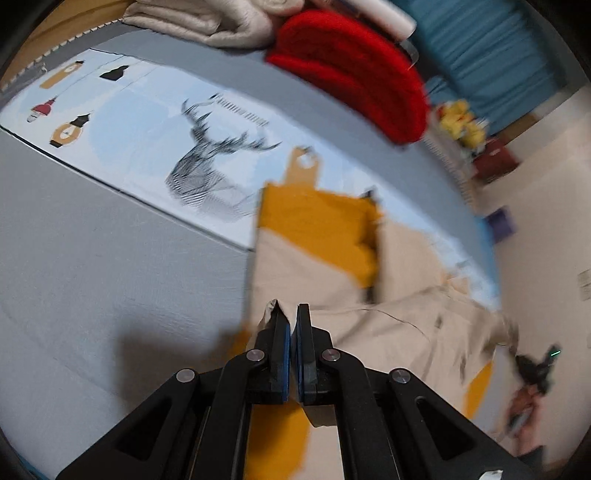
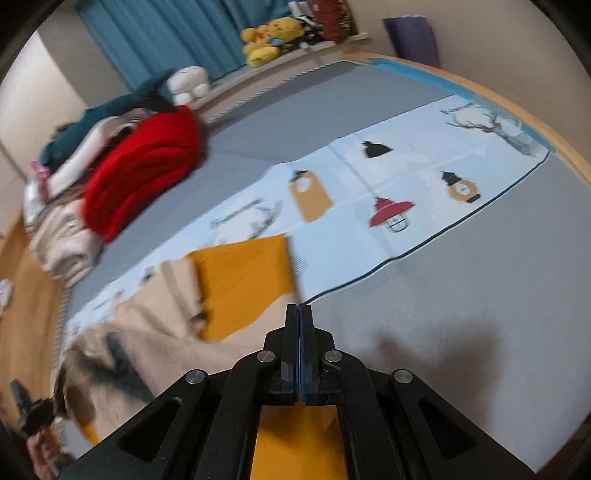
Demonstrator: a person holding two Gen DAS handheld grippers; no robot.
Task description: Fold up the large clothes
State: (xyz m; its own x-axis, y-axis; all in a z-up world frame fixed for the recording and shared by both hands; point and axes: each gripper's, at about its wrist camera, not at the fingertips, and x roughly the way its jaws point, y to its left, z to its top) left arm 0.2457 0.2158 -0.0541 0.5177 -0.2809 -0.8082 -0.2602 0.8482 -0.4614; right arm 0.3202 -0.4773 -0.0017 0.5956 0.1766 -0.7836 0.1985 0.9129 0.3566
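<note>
The beige and mustard-yellow garment (image 1: 317, 258) lies spread on the pale blue printed mat (image 1: 140, 125), low and centre in both wrist views, and runs under each tool. In the left wrist view, the left hand-held gripper (image 1: 291, 314) has its jaws pressed together on a pinch of the beige cloth, which pokes out beside the left fingertip. In the right wrist view, the right hand-held gripper (image 2: 299, 314) is clamped tight at the garment's edge, mustard cloth showing beneath its frame; whether cloth sits between the pads I cannot tell. The grey floor mat (image 2: 461, 295) surrounds the printed mat. Farther back, a red folded knit (image 2: 144, 170) tops a pile of clothes at the upper left of the right view, before a teal curtain (image 2: 162, 33).
</note>
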